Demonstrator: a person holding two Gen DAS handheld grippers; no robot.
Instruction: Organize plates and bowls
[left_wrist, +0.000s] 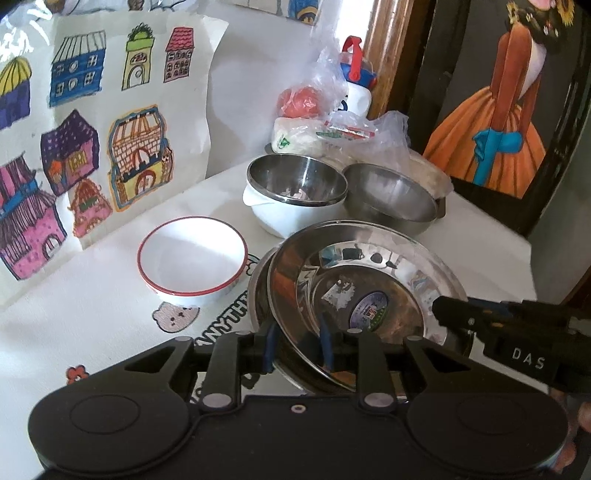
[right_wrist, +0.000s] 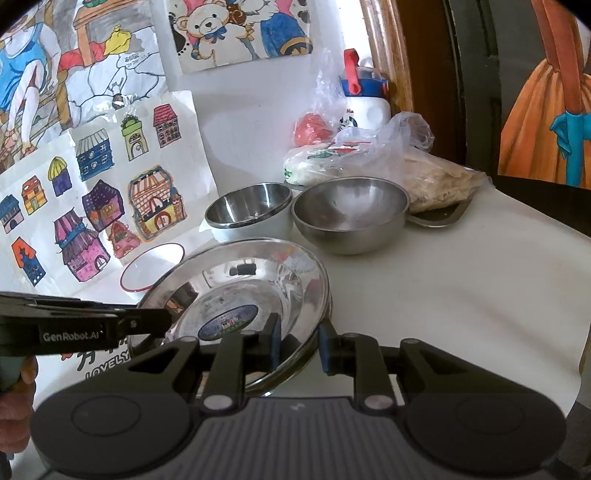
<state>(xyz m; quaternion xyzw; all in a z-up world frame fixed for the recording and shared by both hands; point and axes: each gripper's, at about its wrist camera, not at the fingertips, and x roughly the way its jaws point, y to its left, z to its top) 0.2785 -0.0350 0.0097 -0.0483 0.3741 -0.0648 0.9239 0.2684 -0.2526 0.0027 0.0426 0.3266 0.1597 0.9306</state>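
- The left gripper (left_wrist: 297, 345) has its blue-padded fingers (left_wrist: 268, 349) astride the near rim of the upper steel plate (left_wrist: 364, 280): one pad sits outside the rim, the other inside the dish. Whether the pads actually press the metal I cannot tell; they look close on it but perhaps slack.
- The right gripper (right_wrist: 298, 345) straddles the same plate's rim on the other side, its fingers (right_wrist: 275, 345) set one inside and one outside the edge. The pads look near the rim, yet a slim gap seems to show, so a firm grasp cannot be confirmed.
- The plate lies straight ahead of both pairs of fingers, tilted, its far edge raised toward the bowls. Being round, it has no long axis; each hand is equally near it.
- Beneath it, offset toward the left, a second steel plate (left_wrist: 258, 291) lies on the tabletop (right_wrist: 461, 295). In my judgement the next move depends on the upper plate settling centred onto this one.
- The upper plate carries only a round sticker (left_wrist: 369, 308) on its floor.
- Just left of the plates stands a white bowl with a red rim (left_wrist: 192, 258), empty.
- Further on, a small steel bowl (left_wrist: 297, 181) nests in a white bowl (left_wrist: 291, 218); it holds a few scraps.
- Beside it, a wider steel bowl (left_wrist: 391, 199) looks empty.
- Behind the bowls sit plastic bags of food (left_wrist: 332, 136) and a white bottle (left_wrist: 358, 85).
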